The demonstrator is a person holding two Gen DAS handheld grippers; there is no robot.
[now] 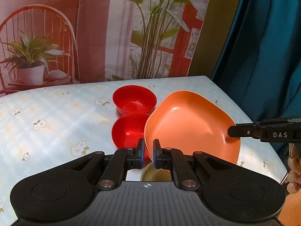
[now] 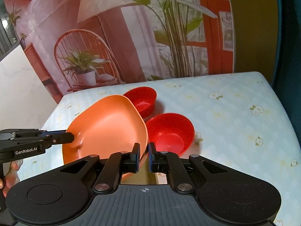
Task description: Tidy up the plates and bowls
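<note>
An orange plate (image 1: 188,124) hangs tilted above the table, held at two places on its rim. My left gripper (image 1: 148,147) is shut on the plate's near rim in the left wrist view, and my right gripper (image 1: 231,131) pinches the rim on the right. In the right wrist view my right gripper (image 2: 144,149) is shut on the orange plate (image 2: 107,128), and my left gripper (image 2: 70,137) clamps its left rim. Two red bowls stand on the cloth beside the plate: a far bowl (image 1: 134,99) (image 2: 143,98) and a near bowl (image 1: 128,130) (image 2: 169,131).
The table (image 1: 56,113) has a pale floral cloth; its right edge borders a teal curtain (image 1: 263,56). A printed backdrop (image 1: 94,37) rises behind the far edge. An olive-gold round thing (image 1: 154,174) shows under the plate. A person's hand (image 1: 294,171) holds the right gripper.
</note>
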